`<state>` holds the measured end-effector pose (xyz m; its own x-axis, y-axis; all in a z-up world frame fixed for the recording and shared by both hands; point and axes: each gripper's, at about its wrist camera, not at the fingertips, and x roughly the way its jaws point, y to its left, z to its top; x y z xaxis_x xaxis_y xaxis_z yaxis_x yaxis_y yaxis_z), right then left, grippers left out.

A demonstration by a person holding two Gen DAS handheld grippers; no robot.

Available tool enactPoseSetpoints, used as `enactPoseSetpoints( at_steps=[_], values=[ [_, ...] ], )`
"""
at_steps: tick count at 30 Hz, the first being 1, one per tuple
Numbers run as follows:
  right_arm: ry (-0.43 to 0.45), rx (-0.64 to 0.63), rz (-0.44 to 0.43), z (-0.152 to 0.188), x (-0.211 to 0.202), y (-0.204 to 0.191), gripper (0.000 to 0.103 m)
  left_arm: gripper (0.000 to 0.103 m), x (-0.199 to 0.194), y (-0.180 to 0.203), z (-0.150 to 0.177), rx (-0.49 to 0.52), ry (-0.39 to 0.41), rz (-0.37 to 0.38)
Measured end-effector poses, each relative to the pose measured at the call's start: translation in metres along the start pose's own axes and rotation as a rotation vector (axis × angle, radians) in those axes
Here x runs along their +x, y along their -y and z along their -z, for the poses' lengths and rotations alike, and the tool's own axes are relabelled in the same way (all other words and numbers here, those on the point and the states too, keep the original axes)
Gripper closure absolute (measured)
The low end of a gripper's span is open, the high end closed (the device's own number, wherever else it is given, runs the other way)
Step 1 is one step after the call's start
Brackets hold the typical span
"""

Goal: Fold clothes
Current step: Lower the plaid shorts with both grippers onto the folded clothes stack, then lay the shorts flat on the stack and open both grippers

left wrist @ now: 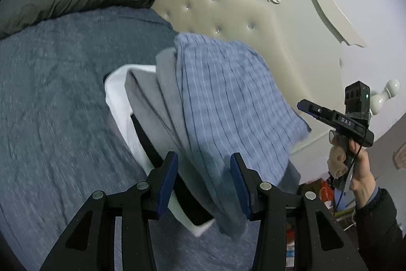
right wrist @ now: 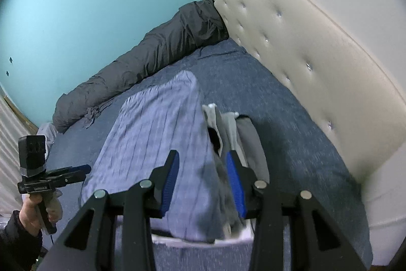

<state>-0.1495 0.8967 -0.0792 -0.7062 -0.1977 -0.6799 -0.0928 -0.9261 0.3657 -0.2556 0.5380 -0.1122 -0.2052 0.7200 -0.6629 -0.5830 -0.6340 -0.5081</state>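
A folded blue striped garment [left wrist: 228, 98] tops a stack of clothes on the bed, over grey pieces [left wrist: 157, 98] and a white one [left wrist: 116, 93] with a black layer. My left gripper [left wrist: 203, 184] hovers open just above the stack's near end, nothing pinched between its blue pads. In the right wrist view the striped garment [right wrist: 152, 133] lies under my right gripper [right wrist: 203, 182], which is open, with grey folds [right wrist: 248, 141] by its right finger. Each hand-held gripper shows in the other's view: the right [left wrist: 304, 106], the left [right wrist: 85, 169].
A blue bedspread [left wrist: 50, 106] covers the bed. A dark grey puffy jacket [right wrist: 152, 50] lies along the teal wall [right wrist: 76, 4]. The cream tufted headboard [right wrist: 304, 62] stands close behind the stack. Clutter sits on the floor [left wrist: 327, 192] past the bed's edge.
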Motion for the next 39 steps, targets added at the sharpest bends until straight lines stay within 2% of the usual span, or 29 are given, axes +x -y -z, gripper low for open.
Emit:
enactPoseSetpoints(
  at_steps=[6, 12, 13, 14, 15, 16, 18, 19, 22, 29, 34, 39],
  values=[
    [-0.001, 0.016, -0.007, 0.015, -0.017, 0.0, 0.064, 0.056, -0.002, 0.008, 0.018, 0.0, -0.015, 0.009],
    [-0.036, 0.049, -0.001, 0.026, -0.013, 0.005, 0.064, 0.057, -0.002, 0.01, 0.028, -0.003, -0.019, 0.018],
    [-0.037, 0.053, -0.003, 0.028, -0.012, 0.006, 0.066, 0.057, -0.003, 0.011, 0.028, -0.003, -0.018, 0.021],
    [-0.037, 0.056, -0.008, 0.03, -0.012, 0.006, 0.076, 0.057, -0.004, 0.011, 0.028, -0.004, -0.018, 0.024],
    [-0.037, 0.058, -0.013, 0.031, -0.012, 0.007, 0.081, 0.057, -0.005, 0.012, 0.028, -0.002, -0.018, 0.025],
    [-0.037, 0.056, -0.016, 0.033, -0.012, 0.007, 0.086, 0.059, -0.005, 0.012, 0.028, 0.001, -0.018, 0.026],
    [-0.034, 0.055, -0.017, 0.035, -0.012, 0.007, 0.095, 0.081, -0.005, 0.013, 0.029, 0.007, -0.018, 0.031],
    [-0.03, 0.057, -0.014, 0.035, -0.012, 0.008, 0.1, 0.086, -0.006, 0.013, 0.028, 0.009, -0.018, 0.029],
    [-0.012, 0.069, -0.012, 0.036, -0.014, 0.01, 0.1, 0.096, -0.007, 0.014, 0.029, 0.019, -0.012, 0.03],
    [0.013, 0.073, 0.037, 0.039, -0.02, 0.019, 0.101, 0.097, -0.013, 0.012, 0.032, 0.043, -0.001, 0.033],
    [0.012, 0.088, 0.027, 0.042, -0.012, 0.02, 0.1, 0.096, -0.012, 0.019, 0.034, 0.065, -0.002, 0.001],
    [0.04, 0.091, 0.059, 0.043, -0.02, 0.018, 0.099, 0.091, -0.017, 0.027, 0.041, 0.095, 0.014, -0.043]
  ],
)
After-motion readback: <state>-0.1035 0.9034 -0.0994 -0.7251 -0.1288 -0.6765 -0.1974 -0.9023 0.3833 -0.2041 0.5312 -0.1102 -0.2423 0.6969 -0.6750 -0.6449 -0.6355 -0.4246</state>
